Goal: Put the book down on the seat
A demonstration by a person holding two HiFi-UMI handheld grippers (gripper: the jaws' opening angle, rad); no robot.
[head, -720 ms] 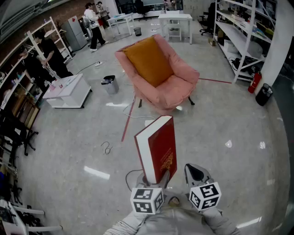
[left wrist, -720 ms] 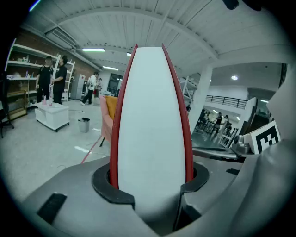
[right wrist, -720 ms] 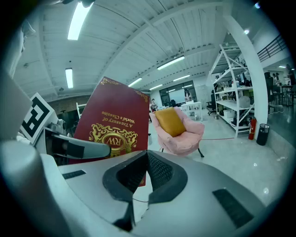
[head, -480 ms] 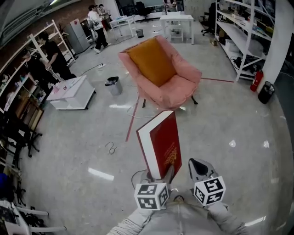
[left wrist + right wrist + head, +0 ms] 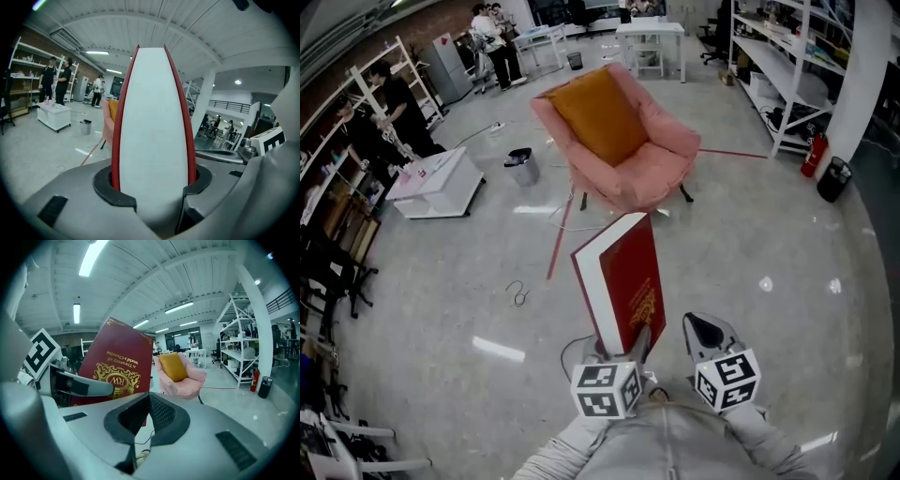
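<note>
Presently clamped upright in left gripper: red book, lower end pinched between the jaws. Held over grey floor, well apart from pink armchair and its seat. Just beside, right gripper: jaws together, empty.

Glossy grey floor, white shelving, low white table, brick wall.
</note>
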